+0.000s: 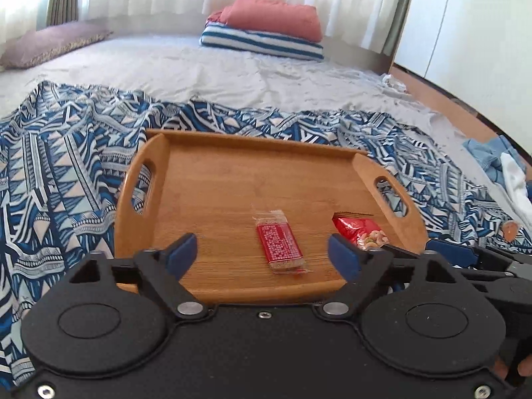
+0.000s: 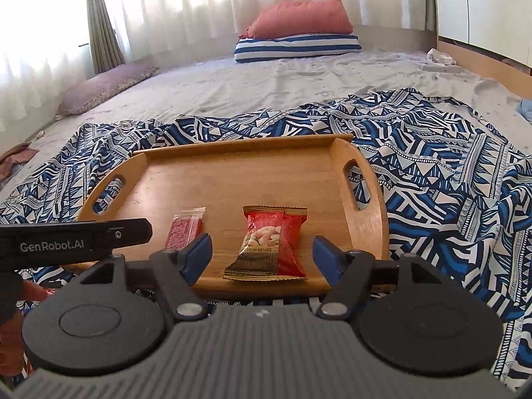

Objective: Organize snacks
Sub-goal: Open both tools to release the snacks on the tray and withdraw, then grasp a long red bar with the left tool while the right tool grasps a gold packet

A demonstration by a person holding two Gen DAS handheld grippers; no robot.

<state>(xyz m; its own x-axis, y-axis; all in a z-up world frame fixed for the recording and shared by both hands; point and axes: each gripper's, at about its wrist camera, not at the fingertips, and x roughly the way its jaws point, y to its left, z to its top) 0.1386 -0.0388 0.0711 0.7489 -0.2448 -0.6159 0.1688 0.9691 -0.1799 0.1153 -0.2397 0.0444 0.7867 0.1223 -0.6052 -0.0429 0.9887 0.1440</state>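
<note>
A wooden tray (image 1: 232, 173) (image 2: 232, 173) with two handle slots rests on a blue patterned cloth. A small red snack bar (image 1: 281, 244) (image 2: 184, 229) in a clear wrapper lies flat on the tray near its front edge. To its right lies a red nut packet (image 1: 364, 232) (image 2: 269, 246), also flat on the tray. My left gripper (image 1: 262, 256) is open, its blue pads wide apart on either side of the bar and clear of it. My right gripper (image 2: 262, 257) is open with the nut packet lying between its fingers, untouched.
The blue patterned cloth (image 1: 66, 173) (image 2: 449, 183) covers the near part of a bed with a grey sheet (image 1: 199, 66). Stacked striped and red pillows (image 1: 266, 30) (image 2: 299, 33) sit at the far side, a mauve pillow (image 2: 106, 86) at the left. Light clothing (image 1: 505, 166) lies at the right edge.
</note>
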